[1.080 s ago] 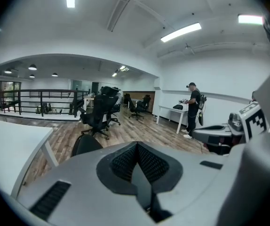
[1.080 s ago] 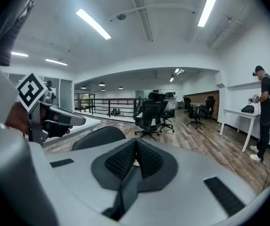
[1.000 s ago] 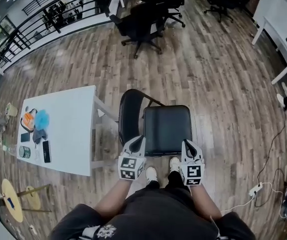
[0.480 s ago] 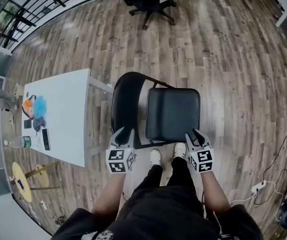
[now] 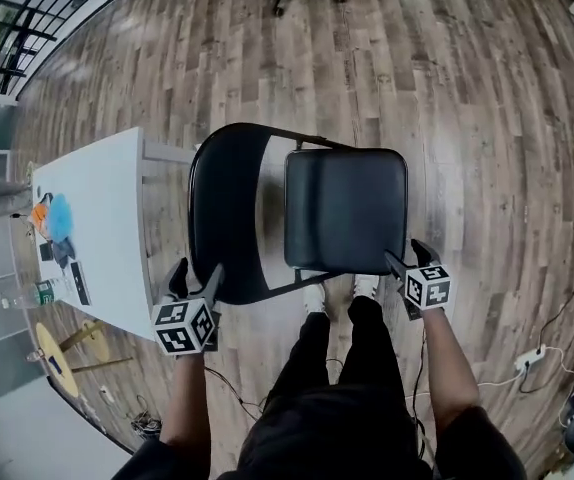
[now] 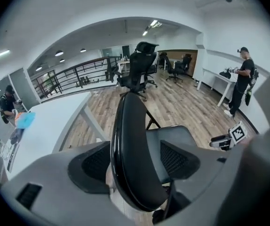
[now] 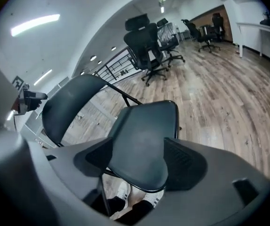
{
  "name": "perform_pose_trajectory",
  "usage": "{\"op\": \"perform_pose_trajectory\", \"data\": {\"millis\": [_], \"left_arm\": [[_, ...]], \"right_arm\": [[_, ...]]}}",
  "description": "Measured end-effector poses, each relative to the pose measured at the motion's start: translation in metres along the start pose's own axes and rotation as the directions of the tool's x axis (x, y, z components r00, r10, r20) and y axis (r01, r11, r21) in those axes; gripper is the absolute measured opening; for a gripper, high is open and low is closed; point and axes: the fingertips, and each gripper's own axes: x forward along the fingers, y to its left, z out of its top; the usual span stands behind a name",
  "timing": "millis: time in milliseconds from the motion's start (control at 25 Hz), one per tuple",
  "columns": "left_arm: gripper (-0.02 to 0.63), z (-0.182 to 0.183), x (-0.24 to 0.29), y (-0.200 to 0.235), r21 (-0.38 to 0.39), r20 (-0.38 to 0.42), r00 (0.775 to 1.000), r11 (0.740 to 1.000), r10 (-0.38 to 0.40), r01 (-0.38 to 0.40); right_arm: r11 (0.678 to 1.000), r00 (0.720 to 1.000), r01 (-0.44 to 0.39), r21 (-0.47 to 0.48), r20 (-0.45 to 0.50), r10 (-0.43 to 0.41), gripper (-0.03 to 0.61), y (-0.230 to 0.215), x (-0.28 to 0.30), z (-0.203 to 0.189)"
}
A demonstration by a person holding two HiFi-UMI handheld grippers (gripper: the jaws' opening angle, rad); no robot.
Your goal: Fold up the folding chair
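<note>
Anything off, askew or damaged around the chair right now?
Nothing stands out. The folding chair stands unfolded and upright on the wood floor, beside the white table. No spill or damage shows on either.

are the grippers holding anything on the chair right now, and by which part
Nothing is held. Both grippers' jaws have just been opening: the left gripper straddles the backrest edge, the right gripper the seat corner, neither squeezing.
</note>
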Motion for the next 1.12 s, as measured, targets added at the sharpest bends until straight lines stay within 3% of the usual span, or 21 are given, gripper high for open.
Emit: {"op": "perform_pose_trajectory", "data": {"millis": [240,560,680,840,1120], "left_arm": [[0.325,-0.017,0.037,0.008,-0.074,-0.036,0.999,0.996,-0.041,0.038],[0.327,-0.043,0.081,0.009,-0.125,-0.094,0.991,0.989,-0.094,0.082],[0.327,-0.049,0.092,0.012,-0.147,-0.101,0.989,0.985,-0.109,0.094],[0.324,-0.050,0.099,0.010,-0.165,-0.098,0.984,0.978,-0.146,0.129],[0.256,-0.050,0.099,0.004,-0.180,-0.099,0.974,0.966,-0.206,0.186]], "right_arm": [[0.985,0.990,-0.034,0.168,-0.132,0.057,0.344,-0.066,0.060,-0.066],[0.947,0.972,-0.102,0.303,-0.174,0.161,0.365,-0.104,0.120,-0.122],[0.907,0.957,-0.169,0.386,-0.156,0.245,0.368,-0.101,0.137,-0.132],[0.869,0.930,-0.251,0.426,-0.144,0.339,0.374,-0.090,0.148,-0.133],[0.867,0.921,-0.237,0.438,-0.183,0.344,0.373,-0.087,0.148,-0.135]]}}
